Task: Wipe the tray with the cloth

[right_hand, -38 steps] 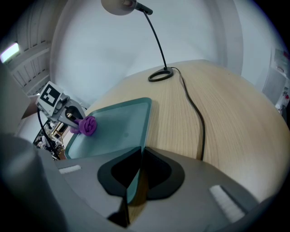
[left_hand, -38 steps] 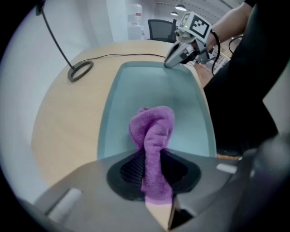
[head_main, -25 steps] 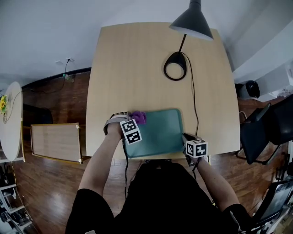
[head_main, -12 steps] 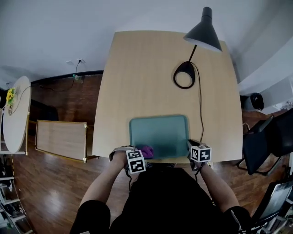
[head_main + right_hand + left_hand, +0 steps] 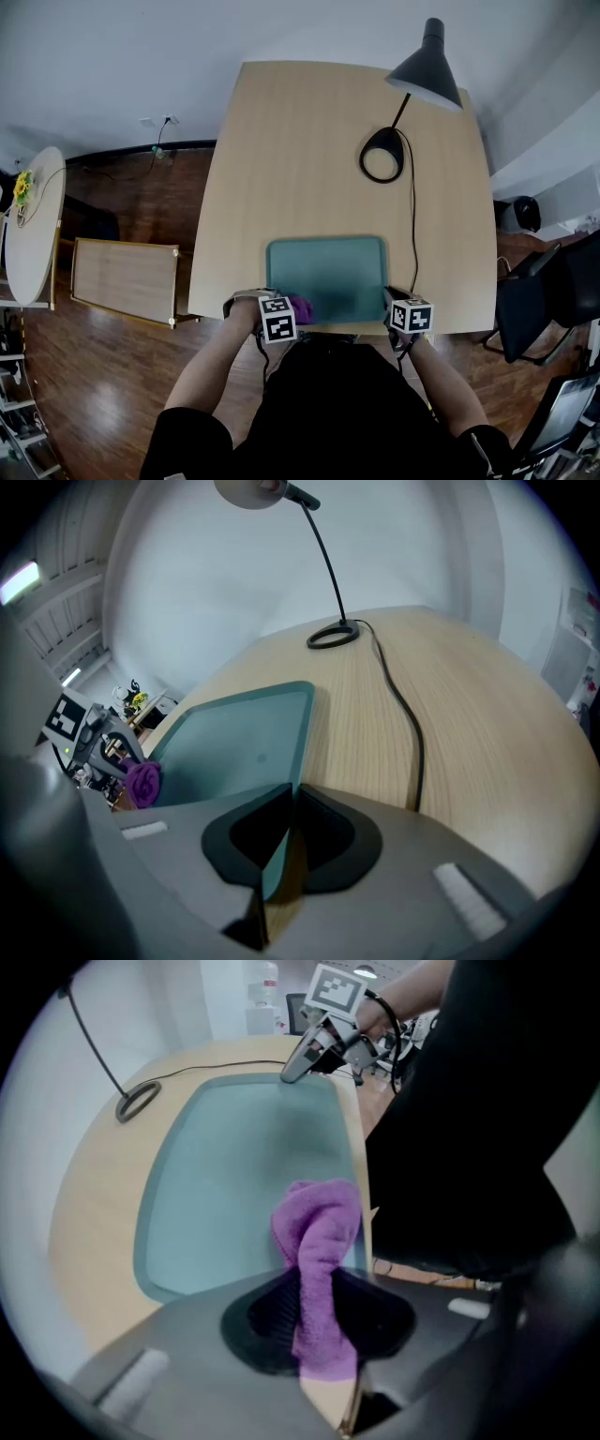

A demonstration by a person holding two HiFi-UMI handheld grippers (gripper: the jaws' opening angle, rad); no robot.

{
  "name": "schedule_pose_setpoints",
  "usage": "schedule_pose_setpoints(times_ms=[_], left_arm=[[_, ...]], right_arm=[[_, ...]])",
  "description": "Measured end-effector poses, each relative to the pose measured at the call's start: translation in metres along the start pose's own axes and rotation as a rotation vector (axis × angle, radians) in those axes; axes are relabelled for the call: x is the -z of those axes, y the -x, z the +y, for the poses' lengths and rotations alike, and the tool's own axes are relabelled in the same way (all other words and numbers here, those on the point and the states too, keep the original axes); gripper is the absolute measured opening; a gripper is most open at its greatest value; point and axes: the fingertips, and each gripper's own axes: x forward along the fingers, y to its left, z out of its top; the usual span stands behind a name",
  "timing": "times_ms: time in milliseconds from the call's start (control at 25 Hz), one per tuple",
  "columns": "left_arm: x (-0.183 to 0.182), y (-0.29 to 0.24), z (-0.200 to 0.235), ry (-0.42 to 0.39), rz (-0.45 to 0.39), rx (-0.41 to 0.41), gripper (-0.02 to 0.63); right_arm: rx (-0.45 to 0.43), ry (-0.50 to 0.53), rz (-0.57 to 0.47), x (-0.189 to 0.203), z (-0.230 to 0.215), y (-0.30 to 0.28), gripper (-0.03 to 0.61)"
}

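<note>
A teal tray (image 5: pixel 328 272) lies at the near edge of the light wooden table (image 5: pixel 309 141). My left gripper (image 5: pixel 296 313) points straight down at the tray's near left corner, shut on a purple cloth (image 5: pixel 303 308). In the left gripper view the cloth (image 5: pixel 319 1241) runs up between the jaws of the left gripper (image 5: pixel 317 1321) and bunches on the tray (image 5: pixel 234 1166) by its near rim. My right gripper (image 5: pixel 388 300) is shut on the tray's near right corner. In the right gripper view the tray's rim (image 5: pixel 305 724) passes between its jaws (image 5: pixel 286 841).
A black desk lamp (image 5: pixel 427 66) stands at the far right, its ring base (image 5: pixel 382 155) on the table and its cord (image 5: pixel 411 225) running past the tray's right side. A black chair (image 5: pixel 544 281) stands right of the table and a wooden board (image 5: pixel 127 281) left.
My left gripper has dragged the cloth from the tray's far left corner to its near left corner, then held still. The right gripper has kept its hold.
</note>
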Motion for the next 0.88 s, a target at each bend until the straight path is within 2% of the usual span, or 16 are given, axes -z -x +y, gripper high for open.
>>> schedule_pose_setpoints(times_ms=[80,240,400,520,600,640,760,840,880], left_arm=[[0.003,0.005,0.03,-0.002,0.01,-0.039,0.112],[0.003,0.015,0.11,0.038,-0.001,-0.178,0.112],[0.007,0.025,0.171,0.116,-0.024,-0.308,0.112],[0.004,0.03,0.185,0.223,-0.076,-0.372,0.112],[0.005,0.034,0.183,0.34,-0.136,-0.412,0.11],[0.008,0.038,0.18,0.424,-0.18,-0.429,0.11],[0.025,0.058,0.169,0.782,-0.367,-0.43,0.109],[0.038,0.073,0.154,1.026,-0.498,-0.388,0.109],[0.044,0.079,0.147,1.121,-0.553,-0.366,0.109]], right_arm=[[0.003,-0.002,-0.002,0.0,0.0,0.001,0.028],[0.006,-0.008,-0.01,-0.001,-0.001,0.003,0.028],[0.007,-0.011,-0.015,-0.001,0.001,0.002,0.027],[0.007,-0.018,-0.018,-0.001,0.001,0.002,0.028],[0.009,-0.022,-0.014,0.001,0.002,0.002,0.026],[0.011,-0.024,-0.011,0.001,0.002,0.002,0.027],[0.014,-0.027,-0.011,0.001,0.002,0.002,0.026],[0.011,-0.036,-0.014,0.001,0.001,0.001,0.026],[0.007,-0.045,-0.012,0.001,0.001,0.001,0.027]])
